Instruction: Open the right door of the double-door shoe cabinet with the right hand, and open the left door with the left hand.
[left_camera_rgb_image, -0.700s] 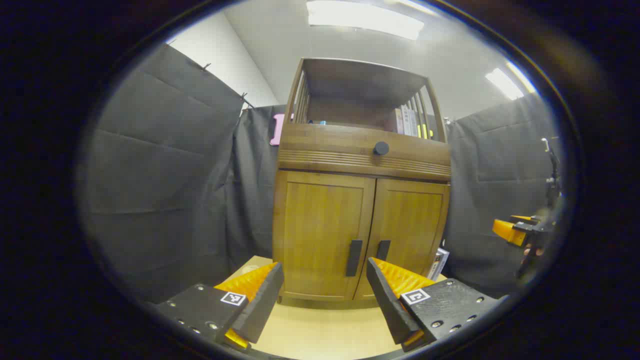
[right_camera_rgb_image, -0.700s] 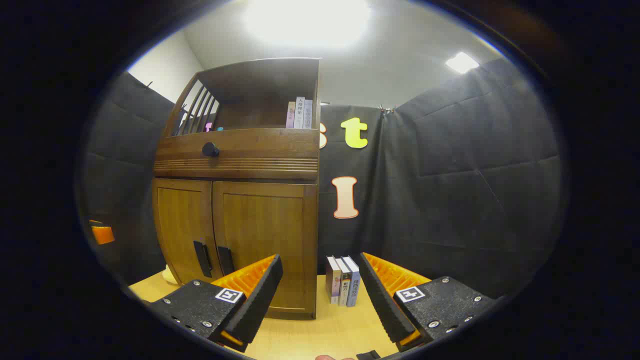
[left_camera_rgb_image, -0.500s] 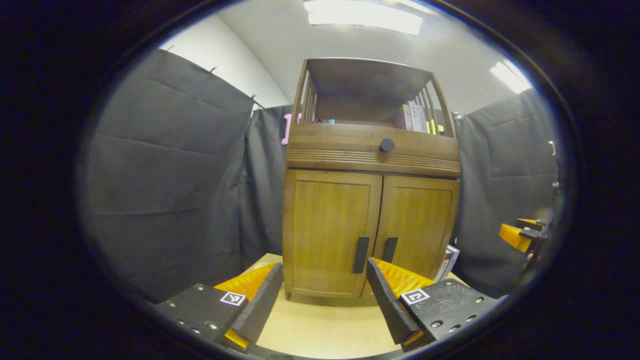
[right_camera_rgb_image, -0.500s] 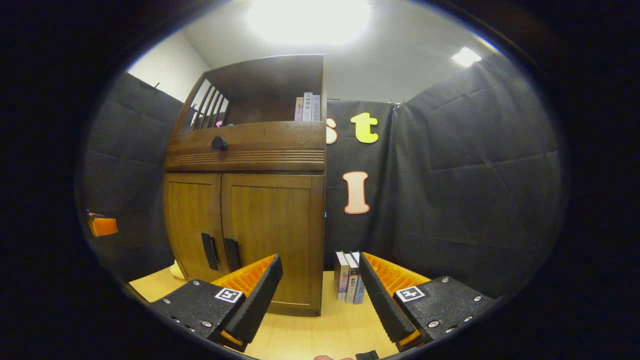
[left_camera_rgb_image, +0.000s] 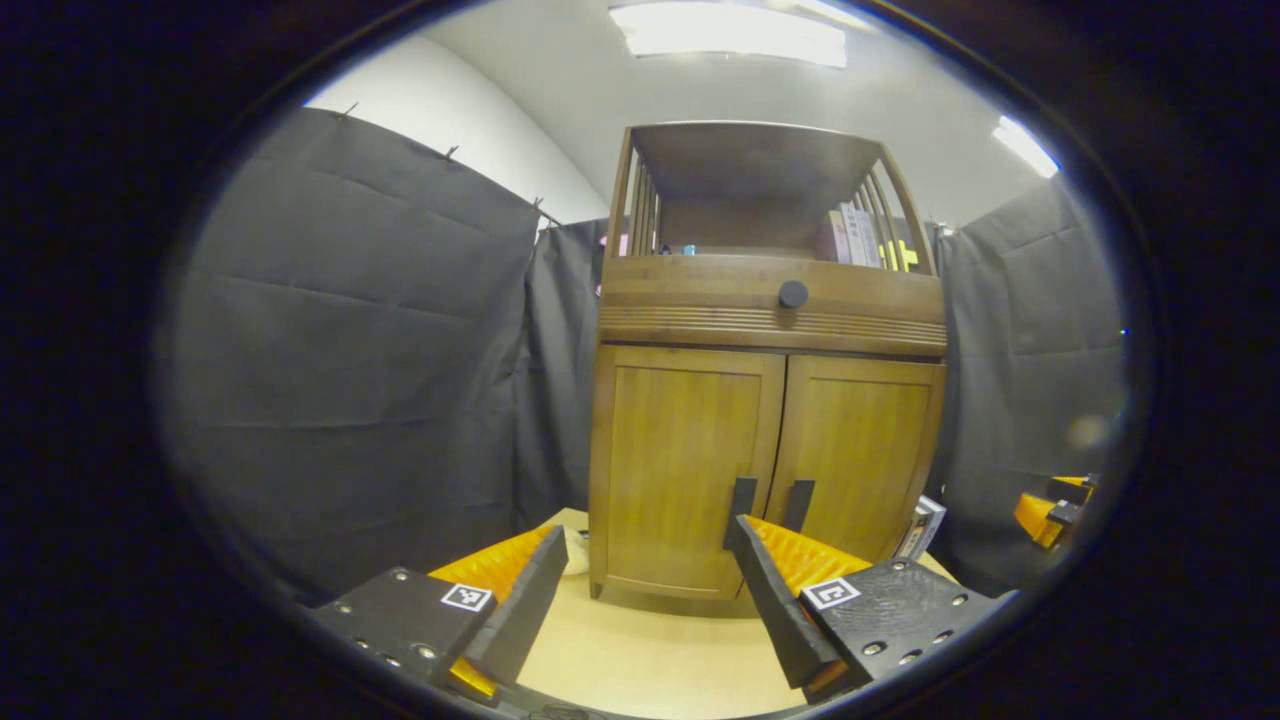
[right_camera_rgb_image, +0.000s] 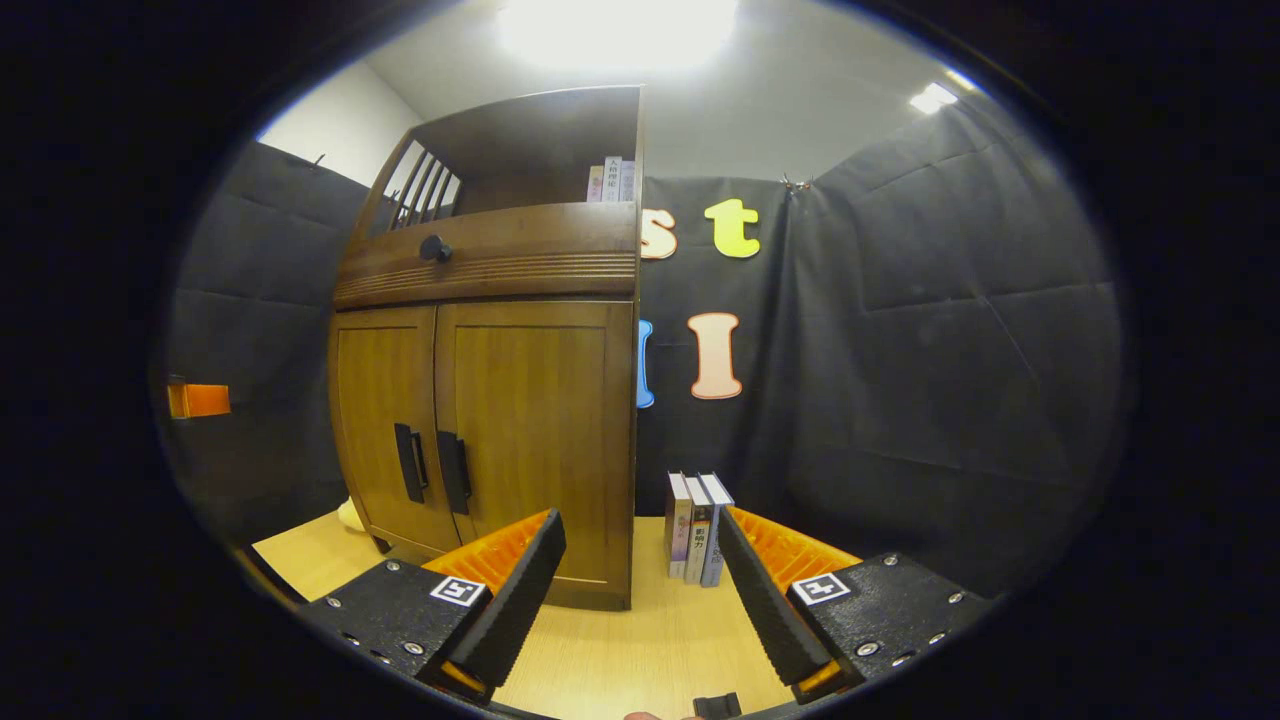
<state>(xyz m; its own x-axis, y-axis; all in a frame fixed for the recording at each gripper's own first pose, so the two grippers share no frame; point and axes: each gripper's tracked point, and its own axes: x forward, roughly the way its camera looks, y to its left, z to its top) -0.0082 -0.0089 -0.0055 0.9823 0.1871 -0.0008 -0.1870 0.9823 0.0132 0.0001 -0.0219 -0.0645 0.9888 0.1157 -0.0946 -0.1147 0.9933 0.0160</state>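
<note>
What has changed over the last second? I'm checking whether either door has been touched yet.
Only the views shifted: the cabinet slid rightward in the left gripper view, and sits higher in the right gripper view, so both grippers moved. Neither took hold of anything. Both doors stay shut, and the left gripper and right gripper stay open.

I see the shoe cabinet (right_camera_rgb_image: 487, 400) standing on the counter (right_camera_rgb_image: 640, 650) ahead, both doors closed; a row of books (right_camera_rgb_image: 697, 528) stands just right of it, more books (right_camera_rgb_image: 610, 182) on its top shelf.
</note>
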